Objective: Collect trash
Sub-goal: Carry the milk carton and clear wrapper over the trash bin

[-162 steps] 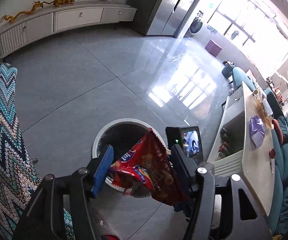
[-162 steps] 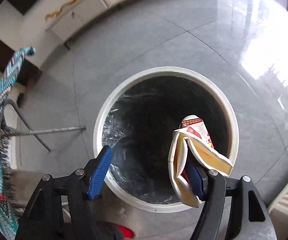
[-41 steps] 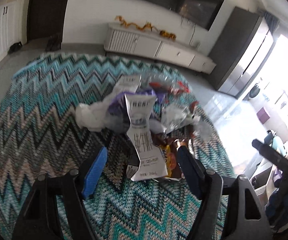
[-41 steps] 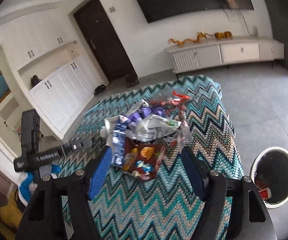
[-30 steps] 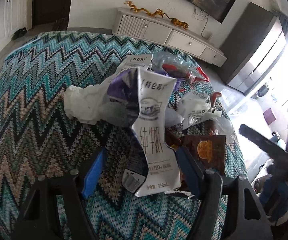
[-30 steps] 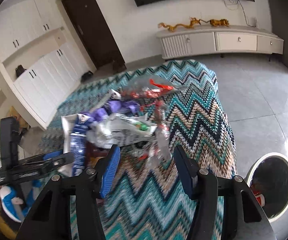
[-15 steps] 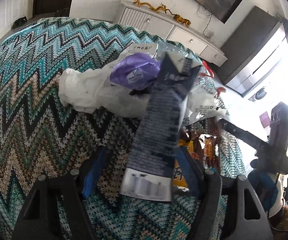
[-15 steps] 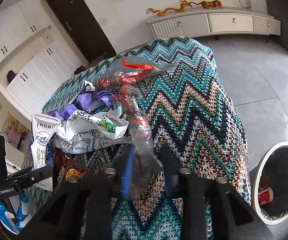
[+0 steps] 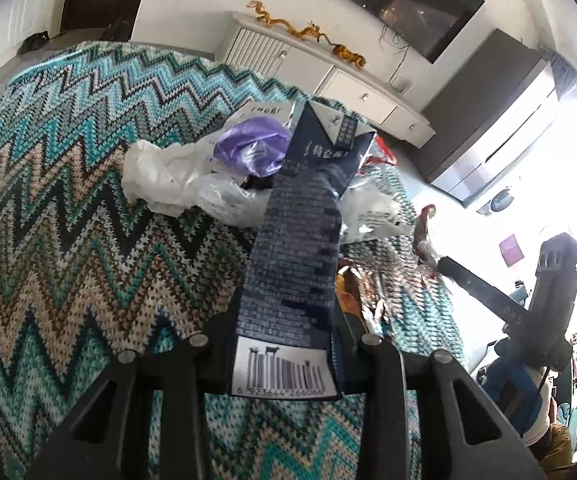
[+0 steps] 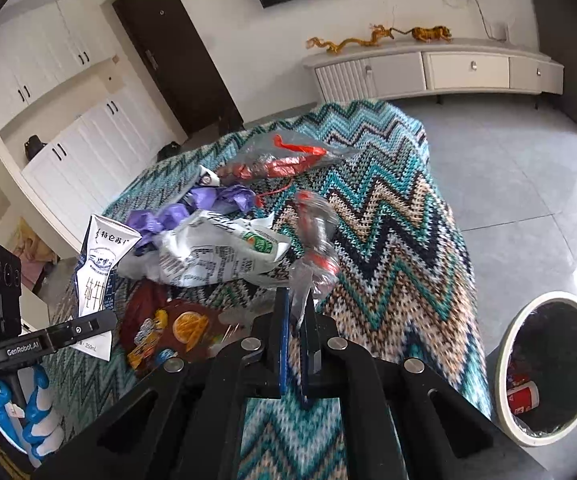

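Two pieces of trash are already gripped, one in each claw. The left gripper (image 9: 284, 344) is clamped on a flattened milk carton (image 9: 300, 240), which stands up from between its jaws with the long axis running straight out along the fingers, barcode end nearest the camera, top end leaning over the pile. The right gripper (image 10: 294, 344) has its jaws nearly together on a clear wrapper (image 10: 314, 248) with red print, a crumpled strip that rises ahead of the fingertips; its upper part is blurred, so I cannot tell whether it is clear of the cloth. Behind both lies the remaining pile on the zigzag cloth (image 10: 388, 240): a white printed bag (image 10: 216, 256), purple bags (image 10: 208, 204), a brown snack pack (image 10: 168, 320), a second clear wrapper (image 10: 284, 160) farther back and a white plastic bag (image 9: 160, 176) on the left side. The bin (image 10: 548, 364) stands on the floor below the table's edge, to the right of the right gripper and well apart from the pile. That puts the right hand nearer; I judge its wrapper should swing right and down to the bin, while the carton has to cross over the pile and the table's edge, and being long it may catch on the rim unless tipped end-first.
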`<state>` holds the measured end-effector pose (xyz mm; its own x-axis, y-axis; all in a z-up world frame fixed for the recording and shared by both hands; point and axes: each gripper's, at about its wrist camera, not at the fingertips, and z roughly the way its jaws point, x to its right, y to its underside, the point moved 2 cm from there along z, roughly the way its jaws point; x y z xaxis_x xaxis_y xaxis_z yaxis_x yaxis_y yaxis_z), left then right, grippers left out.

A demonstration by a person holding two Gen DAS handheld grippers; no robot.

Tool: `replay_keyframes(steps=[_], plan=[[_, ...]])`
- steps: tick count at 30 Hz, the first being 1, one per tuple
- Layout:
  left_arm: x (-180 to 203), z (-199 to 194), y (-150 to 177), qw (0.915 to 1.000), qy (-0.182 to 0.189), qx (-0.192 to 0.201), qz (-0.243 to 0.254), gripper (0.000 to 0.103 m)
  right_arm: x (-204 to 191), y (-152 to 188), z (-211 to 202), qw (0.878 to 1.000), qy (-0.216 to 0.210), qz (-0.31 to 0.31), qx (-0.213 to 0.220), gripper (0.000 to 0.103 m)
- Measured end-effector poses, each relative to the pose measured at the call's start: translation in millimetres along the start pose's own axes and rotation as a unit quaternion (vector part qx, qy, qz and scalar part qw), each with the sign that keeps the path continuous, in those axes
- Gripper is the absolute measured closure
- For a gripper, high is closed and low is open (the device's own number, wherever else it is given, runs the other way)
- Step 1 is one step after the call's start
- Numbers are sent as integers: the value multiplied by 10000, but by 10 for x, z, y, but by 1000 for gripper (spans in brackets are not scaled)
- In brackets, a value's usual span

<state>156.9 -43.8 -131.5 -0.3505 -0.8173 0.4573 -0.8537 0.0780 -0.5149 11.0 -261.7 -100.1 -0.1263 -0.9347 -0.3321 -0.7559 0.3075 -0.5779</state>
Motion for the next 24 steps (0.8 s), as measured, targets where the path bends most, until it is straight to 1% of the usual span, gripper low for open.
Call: replay_keyframes(steps=[7,15,20,24], plan=[[21,-293,88,9997,107,237,23,69,-135,52,-394,9995,-120,-42,287,99],[149,-649,116,9983,75,541,201,69,-302,83,-834,9967,-384,-156,693,99],[449,-688,39,9969,61,606,503,69,-199,69,-1119,9938,-483,-73,996,99],[823,-584,-47,9943,53,569,896,69,16,100,-1336,9916,-392,41,1228,99]])
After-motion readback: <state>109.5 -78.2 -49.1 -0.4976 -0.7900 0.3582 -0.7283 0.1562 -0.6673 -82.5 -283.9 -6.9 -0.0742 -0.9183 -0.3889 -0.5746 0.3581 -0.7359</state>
